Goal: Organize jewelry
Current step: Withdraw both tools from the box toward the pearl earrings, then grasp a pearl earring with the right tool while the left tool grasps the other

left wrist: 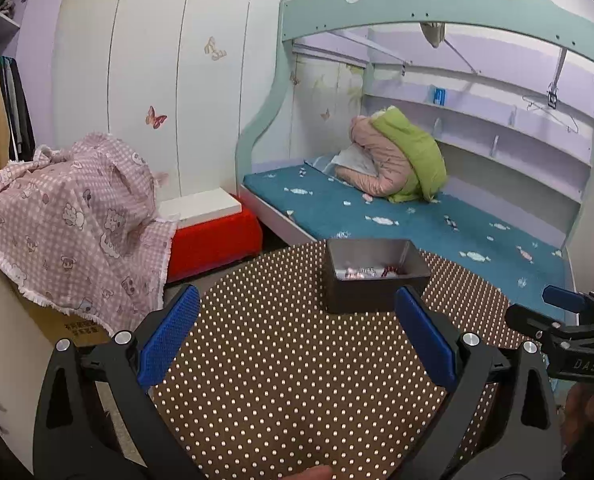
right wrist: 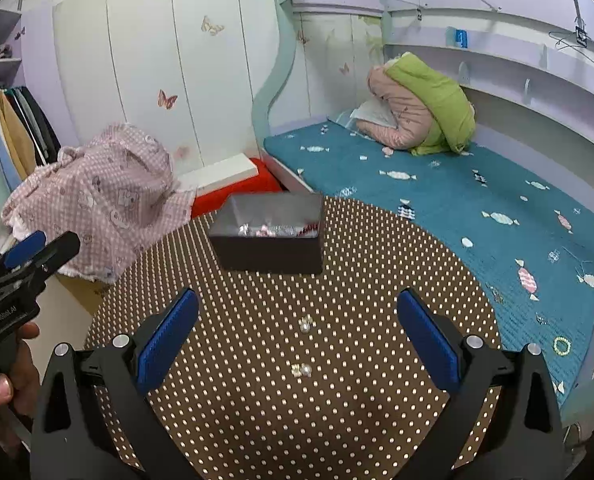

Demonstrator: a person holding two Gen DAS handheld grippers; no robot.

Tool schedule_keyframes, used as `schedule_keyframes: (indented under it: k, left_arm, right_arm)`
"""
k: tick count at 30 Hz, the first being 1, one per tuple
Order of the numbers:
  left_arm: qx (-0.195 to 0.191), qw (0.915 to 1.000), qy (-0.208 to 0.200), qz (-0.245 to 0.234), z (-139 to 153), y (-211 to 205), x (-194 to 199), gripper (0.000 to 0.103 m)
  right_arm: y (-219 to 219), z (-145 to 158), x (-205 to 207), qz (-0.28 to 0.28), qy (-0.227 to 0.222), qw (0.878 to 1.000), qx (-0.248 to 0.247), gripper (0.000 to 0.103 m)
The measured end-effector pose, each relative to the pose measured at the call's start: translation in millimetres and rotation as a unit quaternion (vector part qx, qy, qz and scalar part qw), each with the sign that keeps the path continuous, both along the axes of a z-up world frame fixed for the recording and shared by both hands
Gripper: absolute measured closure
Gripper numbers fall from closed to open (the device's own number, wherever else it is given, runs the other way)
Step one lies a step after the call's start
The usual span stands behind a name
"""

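Note:
A dark grey open box (left wrist: 377,280) (right wrist: 271,236) stands at the far side of a round table under a brown polka-dot cloth (left wrist: 289,380) (right wrist: 257,400). Several small jewelry pieces, pink, silver and red, lie inside it. Two pearl earrings lie on the cloth, one (right wrist: 305,325) farther and one (right wrist: 301,370) nearer, both between the fingers of my right gripper (right wrist: 297,344), which is open above them. My left gripper (left wrist: 297,334) is open over bare cloth, short of the box. Each gripper shows at the edge of the other's view: the right gripper (left wrist: 569,320), the left gripper (right wrist: 29,256).
A bed with a teal candy-print cover (right wrist: 477,208) runs behind and right of the table; a beaded bracelet (right wrist: 562,346) lies on it. A pink checked cloth (left wrist: 69,216) drapes a box at left. A red stool (left wrist: 213,240) stands beyond the table.

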State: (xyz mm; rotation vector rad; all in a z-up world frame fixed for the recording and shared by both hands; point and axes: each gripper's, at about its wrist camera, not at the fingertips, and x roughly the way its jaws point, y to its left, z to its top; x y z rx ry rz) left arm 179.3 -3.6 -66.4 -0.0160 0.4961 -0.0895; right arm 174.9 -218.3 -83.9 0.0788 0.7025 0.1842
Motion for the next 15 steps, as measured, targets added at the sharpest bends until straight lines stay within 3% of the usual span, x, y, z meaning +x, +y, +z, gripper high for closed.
schedule_keyframes:
  k: [11,14,15]
  left_arm:
    - [0.004,0.9981,0.061,-0.004,-40.5,-2.7,12.6,0.005]
    - [0.006,0.9974,0.072,-0.006,-48.5,-2.5,18.2,0.005]
    - [0.007,0.9971,0.076,-0.006,-50.3,-2.8,20.5,0.005]
  right_arm:
    - [5.0,-72.7,13.0,0.016,0.092,0.995,-0.030,0.009]
    - [7.8,-85.5,20.4,0.028,0.107,0.993,-0.032,0.022]
    - [9.0,-90.0,23.3,0.030,0.112,0.993,-0.034,0.033]
